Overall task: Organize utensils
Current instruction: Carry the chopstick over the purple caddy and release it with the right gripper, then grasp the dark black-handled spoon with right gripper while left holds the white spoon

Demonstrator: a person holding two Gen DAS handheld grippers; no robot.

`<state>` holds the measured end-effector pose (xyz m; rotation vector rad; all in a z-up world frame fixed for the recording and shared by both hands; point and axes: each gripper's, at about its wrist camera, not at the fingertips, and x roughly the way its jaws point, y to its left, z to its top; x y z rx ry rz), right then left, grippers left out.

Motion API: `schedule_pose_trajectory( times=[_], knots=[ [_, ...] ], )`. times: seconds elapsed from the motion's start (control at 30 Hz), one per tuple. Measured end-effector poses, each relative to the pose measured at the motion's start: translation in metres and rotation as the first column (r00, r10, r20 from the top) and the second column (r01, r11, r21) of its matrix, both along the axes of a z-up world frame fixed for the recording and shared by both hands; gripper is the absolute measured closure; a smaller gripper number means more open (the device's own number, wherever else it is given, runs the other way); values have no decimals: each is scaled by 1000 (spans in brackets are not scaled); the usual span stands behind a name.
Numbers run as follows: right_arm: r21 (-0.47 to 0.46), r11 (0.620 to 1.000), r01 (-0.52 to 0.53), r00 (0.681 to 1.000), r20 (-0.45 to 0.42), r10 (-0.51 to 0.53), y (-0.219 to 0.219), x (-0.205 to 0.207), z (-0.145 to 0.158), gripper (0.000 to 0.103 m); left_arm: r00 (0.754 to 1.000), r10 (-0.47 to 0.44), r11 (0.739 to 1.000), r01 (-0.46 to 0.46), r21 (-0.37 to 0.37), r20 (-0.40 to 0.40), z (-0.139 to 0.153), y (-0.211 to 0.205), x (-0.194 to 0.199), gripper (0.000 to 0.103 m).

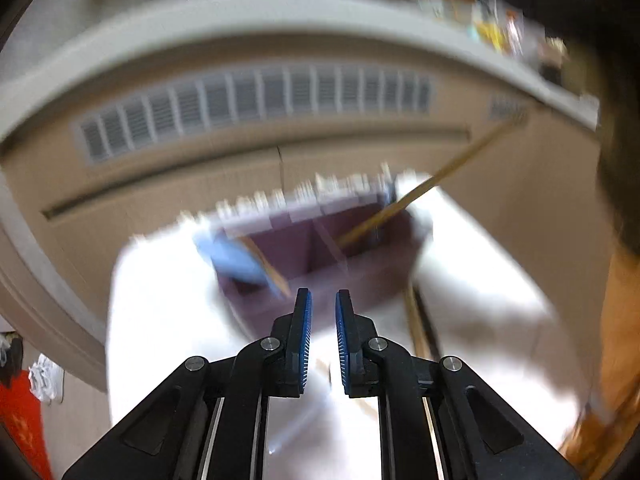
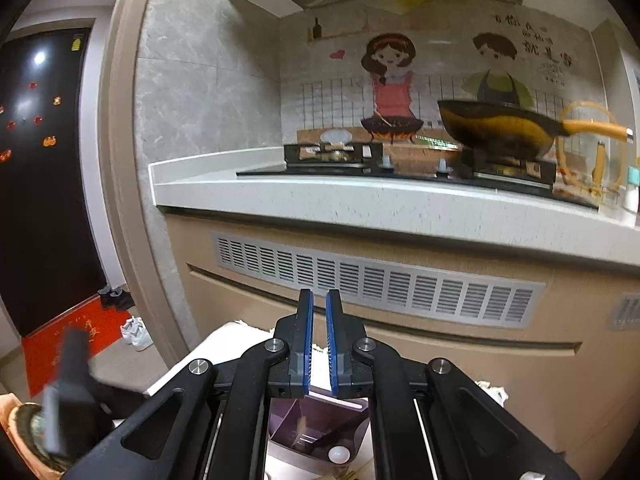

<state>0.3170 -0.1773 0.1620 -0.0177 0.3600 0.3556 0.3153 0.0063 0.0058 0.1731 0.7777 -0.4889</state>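
A purple divided organizer (image 1: 320, 248) stands on a white table (image 1: 168, 320), blurred in the left wrist view. A blue utensil with a wooden handle (image 1: 232, 258) leans at its left end. A long wooden stick (image 1: 432, 182) slants out of its right side. My left gripper (image 1: 323, 296) hovers just in front of the organizer, nearly shut, with only a narrow gap and nothing between the pads. My right gripper (image 2: 319, 296) is shut and empty, pointing at the cabinet front. The organizer (image 2: 320, 420) shows below it, holding a dark utensil and a small white ball (image 2: 339, 455).
A kitchen counter (image 2: 360, 200) with a stove and a wok (image 2: 496, 128) rises behind the table, with a vent grille (image 2: 380, 280) below. Another wooden stick (image 1: 414, 324) lies on the table right of the organizer. A blurred black device and a hand (image 2: 68, 392) sit at lower left.
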Motion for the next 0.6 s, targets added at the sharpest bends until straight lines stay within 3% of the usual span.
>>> schedule_pose_trajectory(
  times=[0.07, 0.17, 0.37, 0.5, 0.6],
  knots=[
    [-14, 1000, 0, 1000, 2, 0, 2, -5, 1, 96, 996, -33, 999, 35, 25, -83, -25, -4, 0, 88],
    [-35, 999, 2, 1000, -19, -3, 4, -8, -6, 96, 982, -93, 992, 105, 67, -167, -56, -17, -4, 79],
    [-97, 995, -22, 997, -78, 15, 1, -31, -34, 96, 977, -123, 987, 139, 85, -176, -72, -31, -7, 73],
    [-120, 989, -88, 985, -157, 69, 2, -52, -61, 95, 981, -91, 988, 110, 105, -172, -79, -33, 0, 54],
    [-138, 981, -138, 967, -234, 103, 4, -65, -87, 72, 982, -53, 991, 74, 109, -180, -82, -33, 8, 54]
  ],
)
